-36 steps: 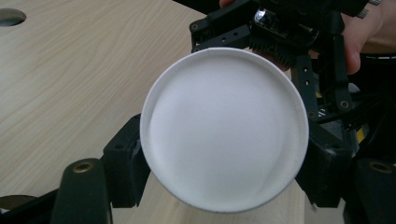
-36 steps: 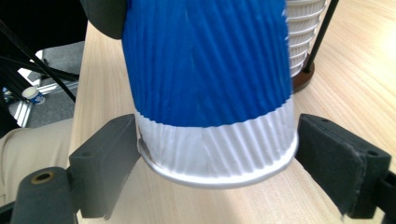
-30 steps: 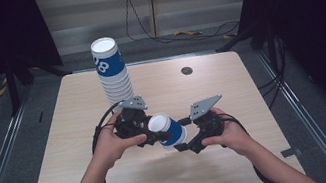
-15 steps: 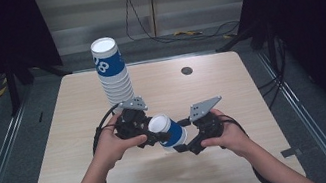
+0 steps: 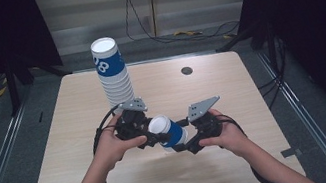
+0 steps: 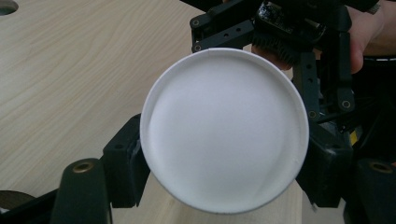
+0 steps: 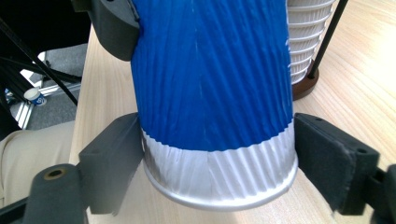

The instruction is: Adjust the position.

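my left gripper (image 5: 151,136) has its jaws pinching the cup (image 5: 168,131) near its closed white end, one pad on each side; in the left gripper view that end faces me as a white disc (image 6: 224,128) between the two black pads. my right gripper (image 5: 185,143) straddles the cup near the rim (image 7: 219,193): its jaws have just been closing with the cup between them; the left pad touches the ribbed white band and the right pad sits at the rim, though i cannot tell if it presses.

the cup is blue with a white band, held tilted above the table (image 5: 251,86) between both grippers, near the front middle of the top. my left hand (image 5: 110,149) and right hand (image 5: 224,134) grip the tool bodies, and a grey plate (image 5: 203,109) tops the right one.

behind the left gripper a stack (image 5: 113,75) of like cups rises on the table, leaning slightly, its foot on a dark round base (image 7: 306,84). a small dark hole (image 5: 187,71) lies in the table near the far edge.
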A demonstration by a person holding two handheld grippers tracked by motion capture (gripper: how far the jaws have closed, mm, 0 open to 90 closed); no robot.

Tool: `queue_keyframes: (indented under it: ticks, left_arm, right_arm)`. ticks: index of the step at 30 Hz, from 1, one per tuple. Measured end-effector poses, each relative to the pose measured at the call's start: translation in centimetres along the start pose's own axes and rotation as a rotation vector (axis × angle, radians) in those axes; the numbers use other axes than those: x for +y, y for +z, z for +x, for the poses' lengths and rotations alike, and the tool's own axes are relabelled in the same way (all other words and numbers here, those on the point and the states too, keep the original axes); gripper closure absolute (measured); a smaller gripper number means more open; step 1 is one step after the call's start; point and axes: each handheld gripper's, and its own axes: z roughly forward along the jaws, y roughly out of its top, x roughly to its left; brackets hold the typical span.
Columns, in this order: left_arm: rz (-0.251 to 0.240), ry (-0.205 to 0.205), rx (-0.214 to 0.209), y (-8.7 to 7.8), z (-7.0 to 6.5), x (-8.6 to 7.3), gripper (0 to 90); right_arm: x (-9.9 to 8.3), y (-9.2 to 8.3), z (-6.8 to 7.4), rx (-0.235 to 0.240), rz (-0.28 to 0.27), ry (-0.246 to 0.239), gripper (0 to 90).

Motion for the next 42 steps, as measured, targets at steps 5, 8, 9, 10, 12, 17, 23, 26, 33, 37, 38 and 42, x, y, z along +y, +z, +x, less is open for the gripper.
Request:
queue_keyframes:
  ticks: [5, 8, 9, 10, 12, 17, 23, 26, 33, 37, 38, 42]
  left_arm:
    - [0.014, 0.016, 0.011, 0.0, -0.1, -0.1, 28.4]
    - [0.036, 0.037, 0.027, 0.2, -0.2, -0.1, 28.0]
    - [0.04, 0.041, 0.024, 0.2, -0.3, -0.2, 28.0]
    - [0.049, 0.039, 0.026, 0.3, -0.3, -0.2, 28.0]
    - [0.056, 0.044, 0.029, 0.3, -0.3, -0.2, 27.9]
    - [0.101, 0.079, 0.039, 0.5, -0.4, -0.2, 26.6]
    - [0.122, 0.087, 0.037, 0.6, -0.4, -0.3, 25.3]
    - [0.122, 0.098, 0.04, 0.7, -0.4, -0.3, 25.3]
    - [0.138, 0.089, 0.047, 0.4, -0.3, -0.4, 24.9]
    - [0.168, 0.098, 0.06, 0.4, -0.4, -0.5, 24.3]
    - [0.191, 0.101, 0.066, 0.4, -0.4, -0.6, 24.2]
    - [0.225, 0.111, 0.08, 0.5, -0.6, -0.7, 24.0]
  right_arm:
    - [0.4, -0.1, 0.0, -0.016, 0.033, -0.034, 20.7]
    - [0.5, -0.2, 0.0, -0.02, 0.059, -0.047, 21.1]
    - [0.5, -0.3, 0.0, -0.023, 0.067, -0.047, 21.4]
    - [0.5, -0.3, -0.1, -0.017, 0.072, -0.046, 21.6]
    - [0.6, -0.4, 0.0, -0.02, 0.081, -0.05, 21.8]
    - [0.8, -0.7, 0.0, -0.026, 0.118, -0.069, 23.3]
    - [0.8, -1.0, -0.1, -0.036, 0.139, -0.078, 24.7]
    - [0.9, -1.2, -0.1, -0.038, 0.145, -0.075, 25.6]
    - [0.8, -1.0, -0.1, -0.046, 0.156, -0.073, 27.3]
    - [0.7, -1.0, -0.2, -0.049, 0.156, -0.074, 27.8]
    - [0.7, -1.1, -0.3, -0.044, 0.151, -0.071, 27.9]
    - [0.7, -1.1, -0.3, -0.046, 0.163, -0.074, 27.9]
